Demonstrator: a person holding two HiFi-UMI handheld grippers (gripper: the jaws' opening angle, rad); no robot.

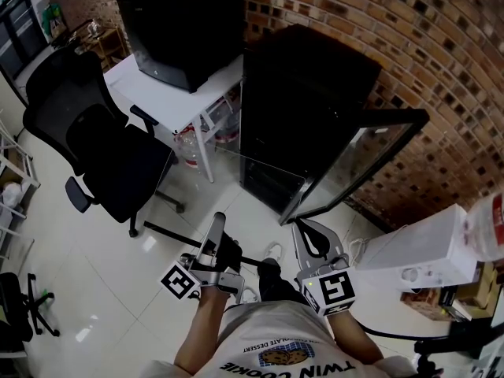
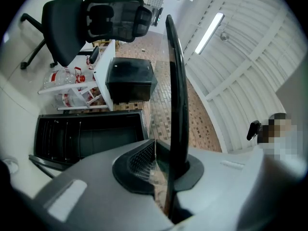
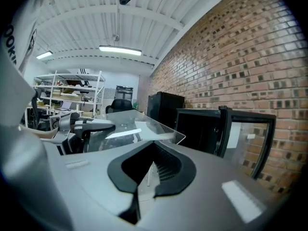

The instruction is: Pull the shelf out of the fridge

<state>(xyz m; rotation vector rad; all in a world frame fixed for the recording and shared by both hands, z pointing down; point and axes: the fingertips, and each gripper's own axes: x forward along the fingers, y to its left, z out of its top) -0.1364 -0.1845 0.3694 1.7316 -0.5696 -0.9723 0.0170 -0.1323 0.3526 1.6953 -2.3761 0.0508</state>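
A clear glass shelf (image 1: pixel 236 181) hangs level in the air in front of the small black fridge (image 1: pixel 307 93), fully outside it. The fridge's glass door (image 1: pixel 358 160) stands open to the right. My left gripper (image 1: pixel 216 225) is shut on the shelf's near left edge and my right gripper (image 1: pixel 303 231) on its near right edge. In the left gripper view the shelf (image 2: pixel 175 81) shows edge-on as a dark band running out of the shut jaws (image 2: pixel 159 167), with the open fridge (image 2: pixel 86 134) behind. The right gripper (image 3: pixel 149 170) clamps the pane (image 3: pixel 139 126); the left gripper (image 3: pixel 89 124) holds the other side.
A black office chair (image 1: pixel 102 148) stands to the left. A white table (image 1: pixel 169 93) carrying a black box (image 1: pixel 185 26) sits beside the fridge, with bottles (image 1: pixel 189 144) under it. A brick wall (image 1: pixel 441 53) runs behind. A white box (image 1: pixel 417 250) lies at the right.
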